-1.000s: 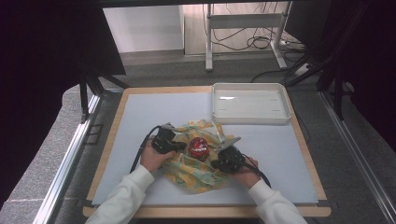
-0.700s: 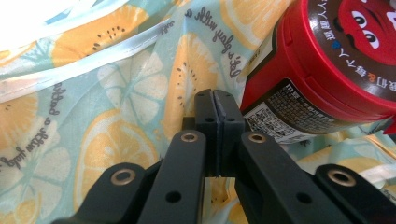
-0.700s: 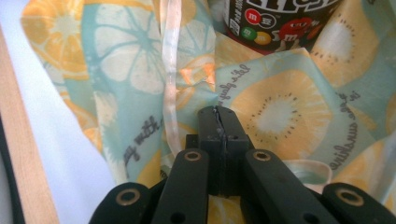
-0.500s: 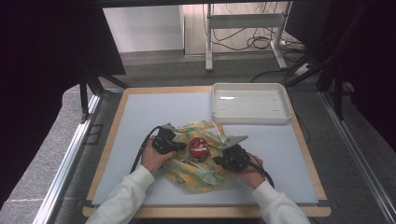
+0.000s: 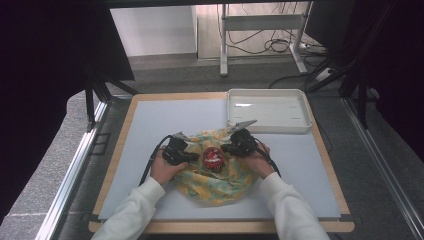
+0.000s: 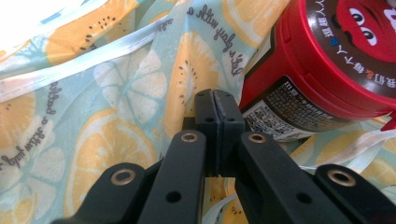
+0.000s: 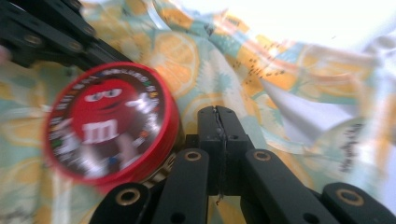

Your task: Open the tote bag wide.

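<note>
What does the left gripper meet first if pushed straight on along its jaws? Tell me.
Probably the lemon-print cloth straight ahead of the left gripper, whose jaws are closed. The red candy tub sits just beside that line, though depth is unclear.

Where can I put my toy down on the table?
The mat is bare left of the tray and down the right side. The tray is empty too. It is crowded around the cloth, can and both hands.

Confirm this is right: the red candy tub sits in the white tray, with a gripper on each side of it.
Not quite. The red candy tub sits on the fruit-print cloth, not in the white tray, as the high view shows. The left gripper and right gripper do flank it.
</note>
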The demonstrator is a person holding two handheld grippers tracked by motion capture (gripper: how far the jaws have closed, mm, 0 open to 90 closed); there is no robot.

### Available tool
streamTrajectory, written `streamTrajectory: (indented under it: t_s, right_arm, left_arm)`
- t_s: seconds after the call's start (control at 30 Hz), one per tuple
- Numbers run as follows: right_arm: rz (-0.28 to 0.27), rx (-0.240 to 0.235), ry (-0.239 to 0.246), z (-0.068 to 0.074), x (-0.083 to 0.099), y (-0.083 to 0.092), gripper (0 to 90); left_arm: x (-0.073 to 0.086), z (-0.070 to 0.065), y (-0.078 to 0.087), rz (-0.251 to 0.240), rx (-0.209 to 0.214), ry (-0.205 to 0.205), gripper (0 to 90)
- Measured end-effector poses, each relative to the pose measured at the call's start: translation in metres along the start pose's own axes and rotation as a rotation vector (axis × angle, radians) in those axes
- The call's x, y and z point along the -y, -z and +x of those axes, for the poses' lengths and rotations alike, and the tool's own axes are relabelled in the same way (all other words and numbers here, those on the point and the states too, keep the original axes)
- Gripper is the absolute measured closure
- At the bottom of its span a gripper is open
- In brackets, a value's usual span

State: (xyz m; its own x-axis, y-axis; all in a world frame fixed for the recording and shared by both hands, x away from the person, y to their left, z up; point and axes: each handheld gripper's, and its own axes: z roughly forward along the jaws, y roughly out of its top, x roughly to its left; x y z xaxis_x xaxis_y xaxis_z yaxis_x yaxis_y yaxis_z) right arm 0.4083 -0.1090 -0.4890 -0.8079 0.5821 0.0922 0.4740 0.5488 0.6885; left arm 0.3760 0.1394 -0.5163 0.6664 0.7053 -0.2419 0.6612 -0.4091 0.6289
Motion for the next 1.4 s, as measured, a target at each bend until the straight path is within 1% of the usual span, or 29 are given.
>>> streamTrajectory:
  t_s: [0.07, 0.13, 0.2, 0.27, 0.33, 0.4, 0.53, 0.63, 0.73, 0.8, 0.83, 0.93, 1.0, 1.07, 1.17, 1.23, 1.4]
  right_arm:
    - [0.032, 0.006, -0.011, -0.003, 0.002, -0.010, 89.2]
    - [0.057, 0.035, -0.029, -0.008, 0.006, -0.016, 89.2]
    - [0.064, 0.064, -0.048, -0.013, 0.011, -0.018, 89.2]
    - [0.073, 0.086, -0.063, -0.018, 0.015, -0.019, 89.2]
    - [0.081, 0.100, -0.077, -0.021, 0.019, -0.021, 89.2]
    - [0.074, 0.102, -0.088, -0.023, 0.021, -0.021, 89.2]
    - [0.074, 0.124, -0.083, -0.022, 0.021, -0.019, 89.2]
    - [0.059, 0.124, -0.083, -0.020, 0.021, -0.017, 89.2]
    - [0.019, 0.119, -0.078, -0.018, 0.018, -0.010, 89.2]
    - [-0.014, 0.114, -0.069, -0.014, 0.016, -0.003, 89.2]
    - [-0.029, 0.109, -0.063, -0.013, 0.014, 0.001, 89.2]
    - [-0.073, 0.092, -0.060, -0.009, 0.010, 0.014, 89.2]
    - [-0.095, 0.087, -0.053, -0.007, 0.008, 0.022, 89.2]
    - [-0.120, 0.072, -0.051, -0.005, 0.007, 0.028, 89.2]
    - [-0.139, 0.061, -0.038, -0.002, 0.005, 0.035, 89.2]
    - [-0.139, 0.055, -0.030, 0.000, 0.006, 0.039, 89.2]
    - [-0.147, 0.049, -0.009, 0.006, 0.009, 0.049, 89.2]
  left_arm:
    - [0.000, 0.000, 0.000, -0.001, 0.001, 0.003, 90.0]
    - [0.001, 0.000, 0.001, -0.001, -0.001, 0.006, 90.0]
    - [0.001, 0.001, 0.001, 0.003, -0.002, 0.003, 90.0]
    - [0.001, 0.001, 0.001, -0.002, -0.002, 0.009, 90.0]
    - [0.001, 0.000, 0.000, 0.000, -0.001, 0.007, 90.0]
    - [0.001, 0.000, 0.000, 0.001, -0.001, 0.007, 90.0]
    - [0.001, 0.000, 0.000, 0.001, -0.001, 0.008, 90.0]
    - [0.001, 0.000, 0.001, -0.003, -0.003, 0.006, 90.0]
    - [0.000, 0.000, 0.006, -0.016, 0.001, 0.004, 90.0]
    - [-0.002, -0.002, 0.013, -0.039, 0.006, 0.005, 90.0]
    - [-0.003, -0.003, 0.018, -0.049, 0.009, -0.004, 90.0]
    - [-0.006, -0.007, 0.033, -0.103, 0.021, -0.007, 90.0]
    - [-0.007, -0.008, 0.041, -0.122, 0.025, -0.009, 90.0]
    - [-0.006, -0.008, 0.047, -0.142, 0.032, -0.009, 90.0]
    - [-0.005, -0.007, 0.055, -0.166, 0.045, -0.002, 90.0]
    - [-0.003, -0.006, 0.060, -0.177, 0.048, -0.003, 90.0]
    - [0.003, -0.006, 0.073, -0.202, 0.045, -0.007, 90.0]
